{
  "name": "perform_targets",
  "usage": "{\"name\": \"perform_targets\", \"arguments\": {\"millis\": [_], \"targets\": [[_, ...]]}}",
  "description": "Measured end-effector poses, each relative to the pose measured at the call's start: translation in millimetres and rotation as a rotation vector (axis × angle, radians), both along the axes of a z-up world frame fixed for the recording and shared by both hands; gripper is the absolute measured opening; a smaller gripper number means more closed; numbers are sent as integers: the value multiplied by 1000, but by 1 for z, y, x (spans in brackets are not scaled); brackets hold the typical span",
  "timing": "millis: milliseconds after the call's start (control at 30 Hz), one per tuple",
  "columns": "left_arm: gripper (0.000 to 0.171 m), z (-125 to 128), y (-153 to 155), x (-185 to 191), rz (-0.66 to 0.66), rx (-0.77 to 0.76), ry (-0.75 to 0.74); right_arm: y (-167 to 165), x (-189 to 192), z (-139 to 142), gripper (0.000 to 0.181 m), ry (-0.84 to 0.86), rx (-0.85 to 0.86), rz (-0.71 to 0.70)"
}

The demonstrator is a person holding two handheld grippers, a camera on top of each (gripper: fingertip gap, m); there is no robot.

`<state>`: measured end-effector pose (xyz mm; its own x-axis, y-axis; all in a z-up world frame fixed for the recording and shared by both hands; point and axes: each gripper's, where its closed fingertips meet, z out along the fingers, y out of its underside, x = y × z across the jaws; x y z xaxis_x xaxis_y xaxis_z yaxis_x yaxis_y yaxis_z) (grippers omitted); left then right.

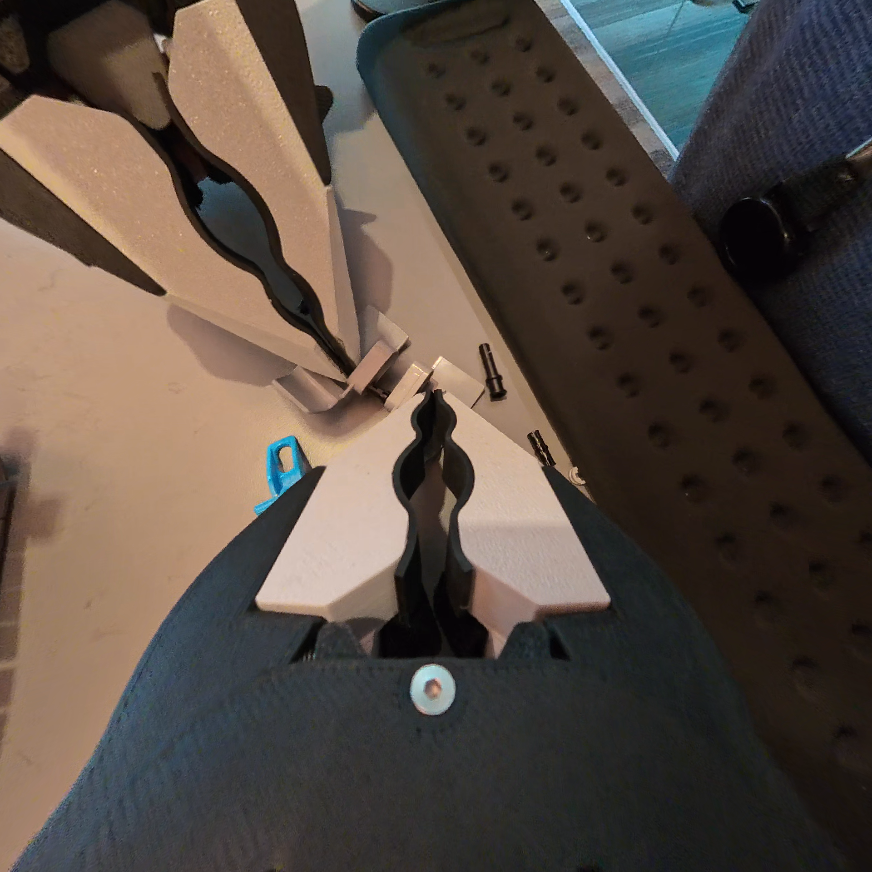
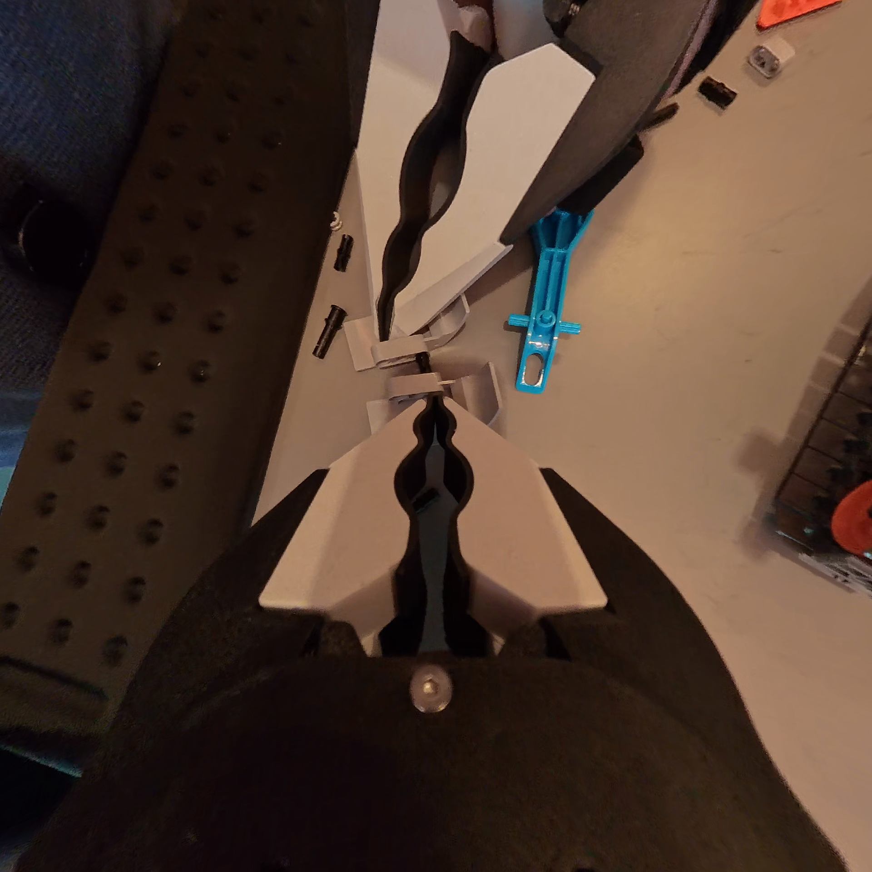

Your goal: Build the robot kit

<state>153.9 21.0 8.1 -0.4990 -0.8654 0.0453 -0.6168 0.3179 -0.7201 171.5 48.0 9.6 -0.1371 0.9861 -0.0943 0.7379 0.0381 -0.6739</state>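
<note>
Left wrist view, left gripper (image 1: 436, 396) fingers pinched on a grey brick piece (image 1: 417, 377) at frame centre, right gripper (image 1: 347, 365) clamping another grey piece (image 1: 373, 365), right wrist view alone shows whole blue tool (image 2: 542, 325) on counter (image 2: 660, 377), black pins (image 2: 328, 335) beside perforated tray (image 2: 165, 283).

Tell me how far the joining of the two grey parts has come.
In hand: left gripper and right gripper each grip a grey part, facing. A black pin bridges them; a gap remains. Two pins lie loose.
</note>
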Motion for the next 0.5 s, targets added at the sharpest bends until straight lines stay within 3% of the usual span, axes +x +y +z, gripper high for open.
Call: {"name": "perform_targets", "arguments": {"millis": [500], "targets": [[0,0,-4,0,-60,-19,11,-7,-3,0,0,21,-66,129]]}}
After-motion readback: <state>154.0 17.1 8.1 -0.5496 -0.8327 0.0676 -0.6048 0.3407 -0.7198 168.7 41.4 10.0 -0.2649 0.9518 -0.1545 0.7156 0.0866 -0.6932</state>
